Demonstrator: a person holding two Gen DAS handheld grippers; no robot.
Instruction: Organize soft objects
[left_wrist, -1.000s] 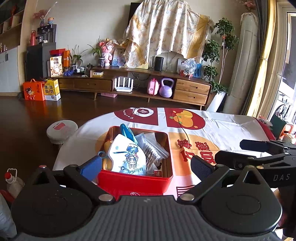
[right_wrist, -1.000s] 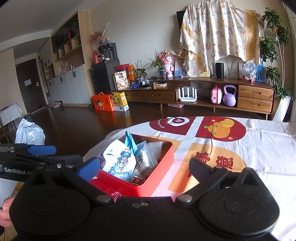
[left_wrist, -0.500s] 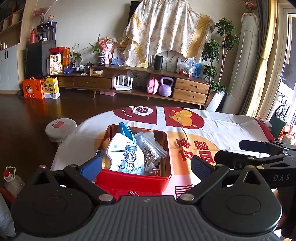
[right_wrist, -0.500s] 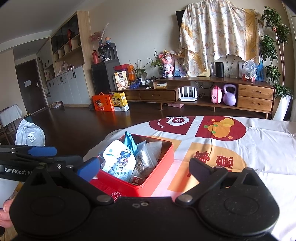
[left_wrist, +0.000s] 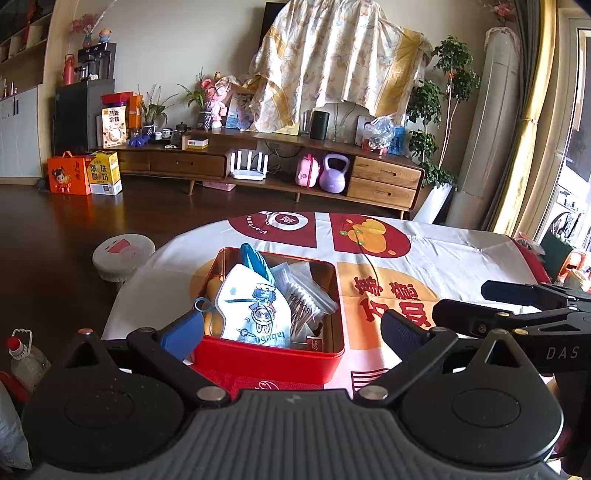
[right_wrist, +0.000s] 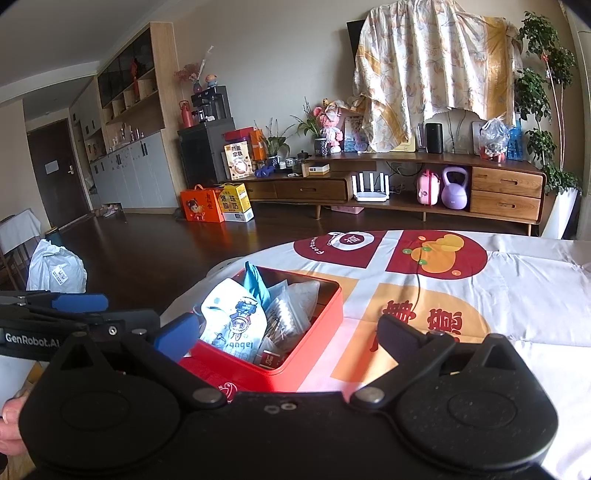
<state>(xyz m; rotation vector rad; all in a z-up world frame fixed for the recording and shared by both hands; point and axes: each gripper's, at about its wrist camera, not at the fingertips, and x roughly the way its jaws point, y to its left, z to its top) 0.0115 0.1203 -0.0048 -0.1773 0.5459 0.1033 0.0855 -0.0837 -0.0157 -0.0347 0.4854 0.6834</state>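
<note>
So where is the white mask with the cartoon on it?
The white mask stands at the front of the open red tin, near the table's left edge, beside clear packets, a blue item behind it.

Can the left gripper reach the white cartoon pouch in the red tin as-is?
Probably yes: the left gripper is open and empty, the red tin has no lid, and the white cartoon pouch lies on top.

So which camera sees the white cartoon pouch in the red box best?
The left wrist view: the pouch faces it almost straight on inside the red box. The right wrist view shows it from the side, slanted.
</note>
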